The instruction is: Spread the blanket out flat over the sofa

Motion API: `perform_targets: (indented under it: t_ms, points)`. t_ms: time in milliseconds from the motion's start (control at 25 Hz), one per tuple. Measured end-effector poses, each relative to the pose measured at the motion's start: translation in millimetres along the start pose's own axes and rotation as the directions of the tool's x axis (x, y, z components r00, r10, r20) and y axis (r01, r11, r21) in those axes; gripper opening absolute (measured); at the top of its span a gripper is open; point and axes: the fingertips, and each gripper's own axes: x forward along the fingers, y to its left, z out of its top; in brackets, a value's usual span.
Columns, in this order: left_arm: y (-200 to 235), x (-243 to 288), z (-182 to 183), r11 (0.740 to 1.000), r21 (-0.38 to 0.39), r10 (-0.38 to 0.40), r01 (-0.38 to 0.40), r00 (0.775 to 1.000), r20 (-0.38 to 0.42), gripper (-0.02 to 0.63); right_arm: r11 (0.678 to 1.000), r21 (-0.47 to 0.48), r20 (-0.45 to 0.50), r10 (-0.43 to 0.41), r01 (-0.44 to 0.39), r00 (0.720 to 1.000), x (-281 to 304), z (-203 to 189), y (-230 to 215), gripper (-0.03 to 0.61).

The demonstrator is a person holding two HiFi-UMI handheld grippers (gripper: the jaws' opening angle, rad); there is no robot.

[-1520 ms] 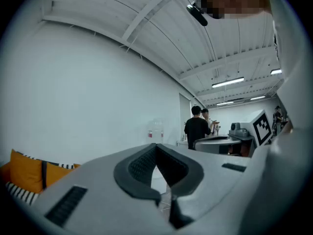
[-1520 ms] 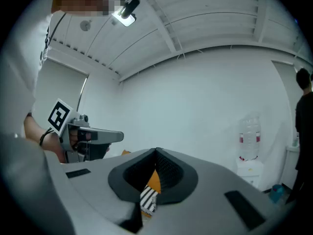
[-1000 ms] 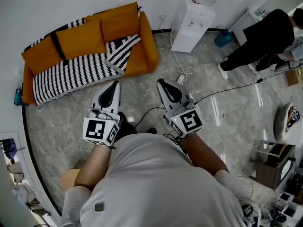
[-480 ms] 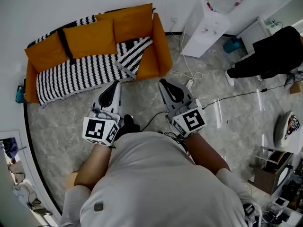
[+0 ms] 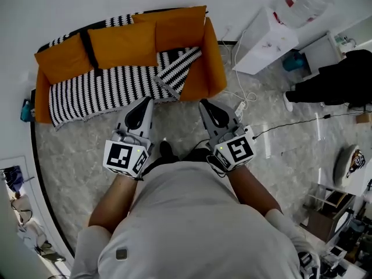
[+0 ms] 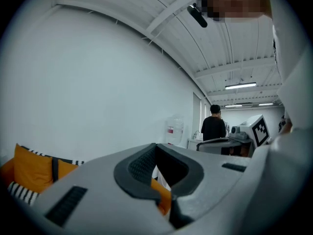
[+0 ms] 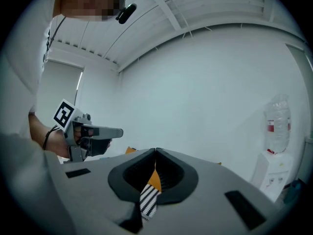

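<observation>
An orange sofa [image 5: 204, 74] stands against the far wall. A black-and-white striped blanket [image 5: 104, 89] lies over its seat and hangs down the front. The blanket's right corner [image 5: 180, 68] is folded back in a bunch, and three orange cushions [image 5: 122, 42] lean on the backrest. My left gripper [image 5: 145, 102] and right gripper [image 5: 203, 103] are held level side by side, just short of the sofa's front edge. Both are shut and hold nothing. In the right gripper view a strip of the blanket [image 7: 149, 199] shows behind the right gripper [image 7: 155, 151]. The left gripper [image 6: 156, 146] has its tips together.
A white water dispenser [image 5: 270, 36] stands right of the sofa, with cables and a power strip [image 5: 238, 106] on the marble floor beside it. A person in black [image 5: 343, 77] stands at the far right. A blue object [image 5: 26, 110] sits by the sofa's left end.
Both grippers have moved forward together toward the sofa, which now lies closer and more central in the head view. Their jaws stayed shut.
</observation>
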Motion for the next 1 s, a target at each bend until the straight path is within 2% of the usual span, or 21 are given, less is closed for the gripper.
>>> perform_targets:
  t_ms: [240, 440, 680, 1000]
  points:
    - [18, 20, -11, 1.0, -0.016, 0.025, -0.025, 0.999, -0.023, 0.009, 1.0, 0.013, -0.013, 0.021, -0.021, 1.0, 23, -8, -18, 0.026]
    - [31, 43, -5, 0.997, 0.001, 0.073, -0.073, 0.997, -0.018, 0.009, 0.998, 0.02, -0.001, 0.055, -0.055, 0.998, 44, -8, -45, 0.026]
    - [44, 88, -1, 0.993, 0.013, 0.116, -0.116, 0.993, -0.013, 0.009, 0.996, 0.017, 0.011, 0.091, -0.091, 0.996, 71, -5, -92, 0.026]
    - [46, 140, -9, 0.992, 0.014, 0.127, -0.127, 0.991, -0.034, 0.009, 0.994, 0.028, 0.001, 0.109, -0.109, 0.994, 91, -13, -145, 0.026]
